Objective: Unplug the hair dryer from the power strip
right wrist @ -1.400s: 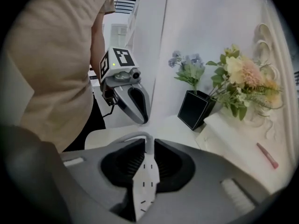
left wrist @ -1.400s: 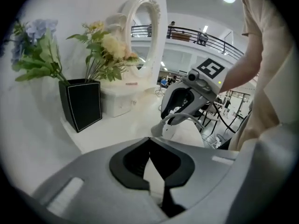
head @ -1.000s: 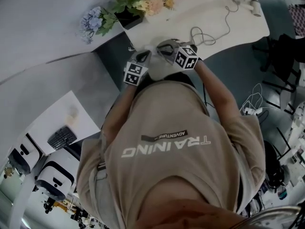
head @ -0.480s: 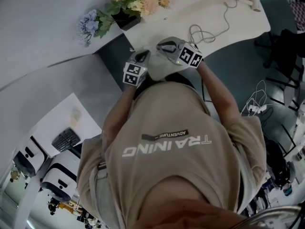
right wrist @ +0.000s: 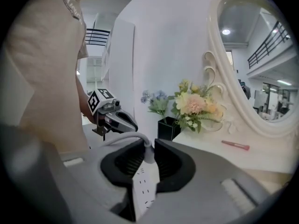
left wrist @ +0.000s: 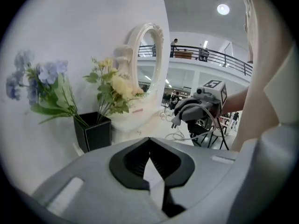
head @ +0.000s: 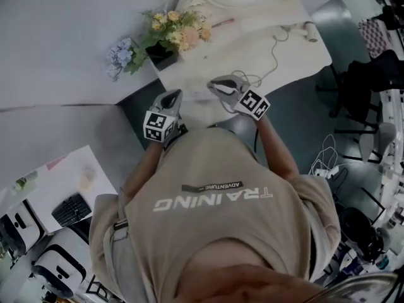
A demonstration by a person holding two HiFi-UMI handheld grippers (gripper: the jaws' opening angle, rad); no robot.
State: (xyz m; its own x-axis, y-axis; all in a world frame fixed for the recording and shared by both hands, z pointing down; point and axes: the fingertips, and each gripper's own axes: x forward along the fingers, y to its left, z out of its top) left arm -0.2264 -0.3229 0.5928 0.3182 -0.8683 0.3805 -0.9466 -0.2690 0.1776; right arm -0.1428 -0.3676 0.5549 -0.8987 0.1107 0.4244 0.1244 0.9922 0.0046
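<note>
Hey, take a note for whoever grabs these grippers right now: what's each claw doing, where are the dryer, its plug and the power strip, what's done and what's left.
Right claw: shut on the gray plug.
Left claw: jaws together, nothing clearly held, raised beside the right one.
Plug: its bare prongs show in the left gripper view, so it looks out of the socket.
Power strip: white, seen in the gap under the plug; held or lying below, cannot tell.
Hair dryer: on the white table, far right, its cord running toward the right claw.
Left to do: probably just set the plug down.
</note>
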